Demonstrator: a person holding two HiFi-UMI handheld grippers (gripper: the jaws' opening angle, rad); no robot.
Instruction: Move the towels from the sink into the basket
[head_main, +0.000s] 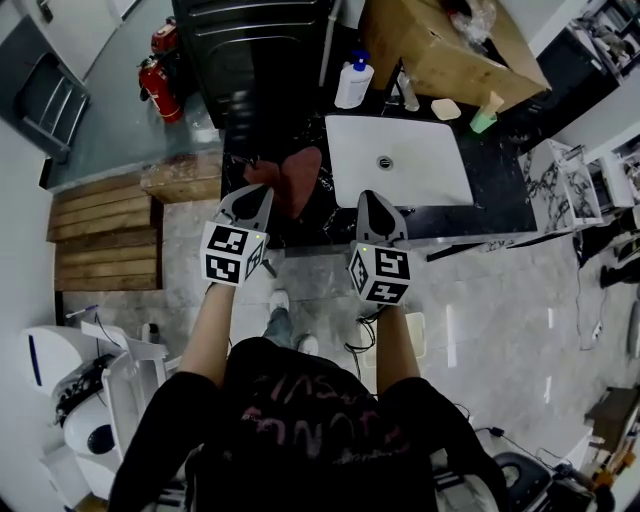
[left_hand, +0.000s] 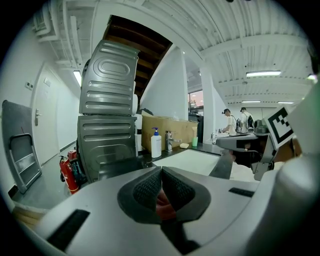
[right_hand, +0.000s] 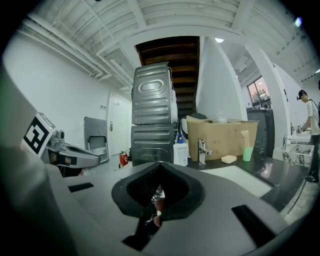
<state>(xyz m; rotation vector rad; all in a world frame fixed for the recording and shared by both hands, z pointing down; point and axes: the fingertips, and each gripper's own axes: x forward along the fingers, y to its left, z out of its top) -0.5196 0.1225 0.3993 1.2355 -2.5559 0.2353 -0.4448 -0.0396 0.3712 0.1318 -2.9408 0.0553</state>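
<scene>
A reddish-brown towel (head_main: 297, 178) hangs over the dark counter edge, left of the white sink (head_main: 400, 165), and the sink's basin holds nothing. My left gripper (head_main: 262, 192) is at the towel's left side. In the left gripper view its pads (left_hand: 150, 187) are shut, and red cloth (left_hand: 163, 204) shows in the gap beneath them. My right gripper (head_main: 372, 196) hovers at the sink's front left corner. Its jaws (right_hand: 160, 165) meet at the tip, and only a dark, unclear patch shows behind them. No basket is in view.
A soap bottle (head_main: 353, 82), a faucet (head_main: 405, 95), a soap bar (head_main: 446, 108), a green cup (head_main: 483, 120) and a cardboard box (head_main: 440, 50) line the counter's back. Two stacked washing machines (left_hand: 107, 125) stand to the left. Fire extinguishers (head_main: 160, 88) and a wooden pallet (head_main: 105, 240) are on the floor at left.
</scene>
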